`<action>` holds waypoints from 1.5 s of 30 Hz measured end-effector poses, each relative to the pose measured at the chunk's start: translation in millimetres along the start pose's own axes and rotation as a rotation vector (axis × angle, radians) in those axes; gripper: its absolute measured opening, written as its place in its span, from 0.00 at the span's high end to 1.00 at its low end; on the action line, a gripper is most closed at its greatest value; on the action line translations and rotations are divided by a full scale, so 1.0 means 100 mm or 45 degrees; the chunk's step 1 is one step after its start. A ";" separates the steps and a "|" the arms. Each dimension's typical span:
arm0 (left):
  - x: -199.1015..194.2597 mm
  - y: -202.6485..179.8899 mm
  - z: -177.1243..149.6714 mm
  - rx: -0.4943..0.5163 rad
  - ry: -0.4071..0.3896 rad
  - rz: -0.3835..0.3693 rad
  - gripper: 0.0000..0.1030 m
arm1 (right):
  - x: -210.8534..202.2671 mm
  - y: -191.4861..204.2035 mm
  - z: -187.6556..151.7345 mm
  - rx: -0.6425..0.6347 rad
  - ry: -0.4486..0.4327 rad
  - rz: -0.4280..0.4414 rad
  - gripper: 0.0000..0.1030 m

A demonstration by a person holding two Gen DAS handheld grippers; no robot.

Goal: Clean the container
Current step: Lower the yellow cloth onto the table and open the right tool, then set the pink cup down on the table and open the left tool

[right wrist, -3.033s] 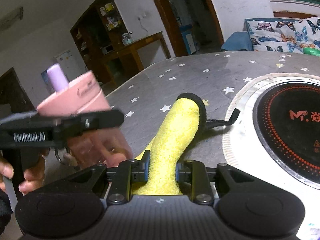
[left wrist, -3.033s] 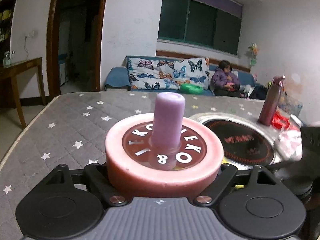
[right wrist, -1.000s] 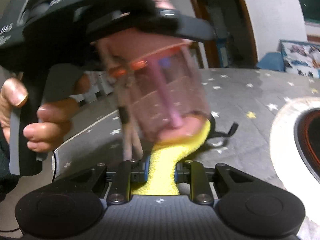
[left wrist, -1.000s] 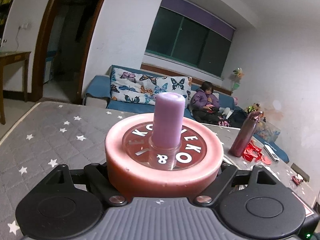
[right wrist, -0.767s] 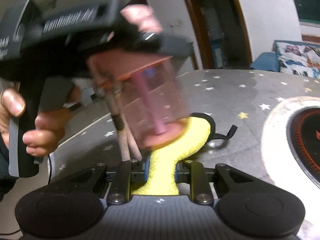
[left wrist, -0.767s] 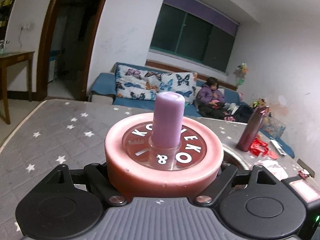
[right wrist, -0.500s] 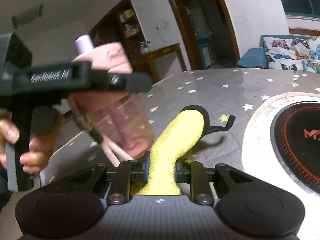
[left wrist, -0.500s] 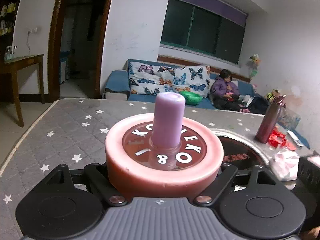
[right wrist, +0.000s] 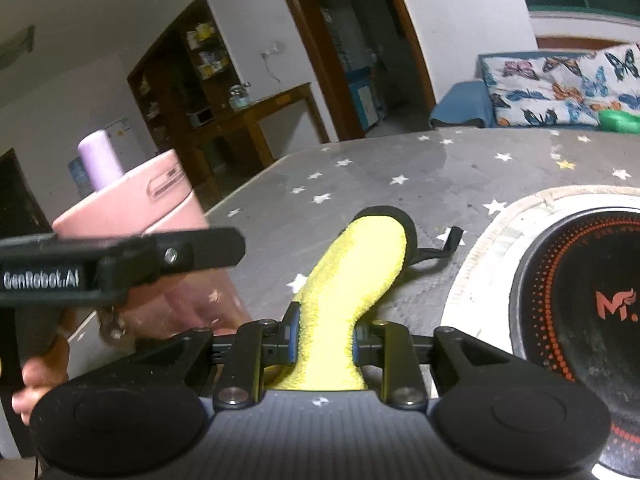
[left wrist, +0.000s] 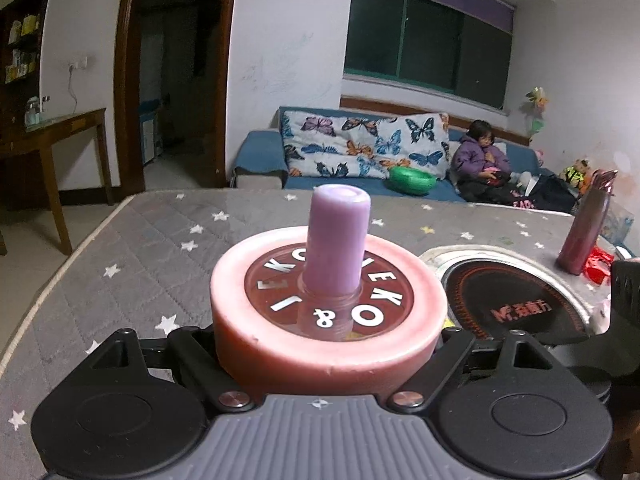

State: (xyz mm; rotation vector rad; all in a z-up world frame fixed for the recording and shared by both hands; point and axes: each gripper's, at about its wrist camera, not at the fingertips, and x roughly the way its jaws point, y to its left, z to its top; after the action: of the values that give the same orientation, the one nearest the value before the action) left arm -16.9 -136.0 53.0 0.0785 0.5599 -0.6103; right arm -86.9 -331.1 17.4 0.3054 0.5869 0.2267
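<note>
While the pink container is sitting clamped in the left tongs above the desk, steadied for wiping, the right tongs, just easing apart, are pinching a yellow cloth beside it, apart from its wall.

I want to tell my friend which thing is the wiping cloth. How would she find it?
Find the grey star-patterned table with the round black cooktop. Just left of the cooktop, the right gripper pinches the cloth. It is the only fuzzy yellow thing there, with a black edge.
</note>
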 end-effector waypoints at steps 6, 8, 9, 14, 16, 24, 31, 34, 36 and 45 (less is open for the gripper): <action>0.03 0.04 -0.01 -0.013 -0.001 -0.003 0.18 | 0.01 -0.03 0.00 0.008 0.019 -0.019 0.54; 0.01 0.03 0.01 -0.009 -0.017 -0.002 0.17 | -0.01 -0.03 0.01 0.016 0.013 -0.027 0.53; -0.01 0.02 0.02 -0.008 -0.025 -0.001 0.17 | -0.01 -0.02 0.01 0.017 0.013 -0.028 0.52; -0.04 0.02 0.03 0.009 -0.041 0.002 0.17 | -0.03 0.01 0.04 -0.003 0.013 -0.040 0.43; -0.05 0.01 0.02 0.015 -0.044 0.005 0.13 | -0.05 0.03 0.04 -0.016 0.009 -0.042 0.39; -0.17 -0.01 -0.01 0.023 -0.064 0.015 0.07 | -0.09 0.01 0.09 -0.091 -0.010 -0.076 0.21; -0.33 -0.01 -0.10 0.007 -0.093 0.017 0.00 | -0.11 -0.05 0.09 -0.108 -0.013 -0.091 0.13; -0.43 0.00 -0.17 0.001 -0.107 0.010 0.00 | -0.12 -0.07 0.07 -0.128 -0.010 -0.098 0.11; -0.50 0.00 -0.22 0.004 -0.119 0.013 0.00 | -0.14 -0.08 0.06 -0.142 -0.010 -0.106 0.10; -0.74 0.02 -0.42 0.019 -0.126 0.054 0.00 | -0.13 -0.18 0.02 -0.143 0.007 -0.136 0.07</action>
State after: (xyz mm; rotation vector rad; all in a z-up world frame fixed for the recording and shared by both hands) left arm -85.9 -85.5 55.3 0.0737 0.4568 -0.5743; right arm -94.6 -352.1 19.3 0.1647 0.5921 0.1571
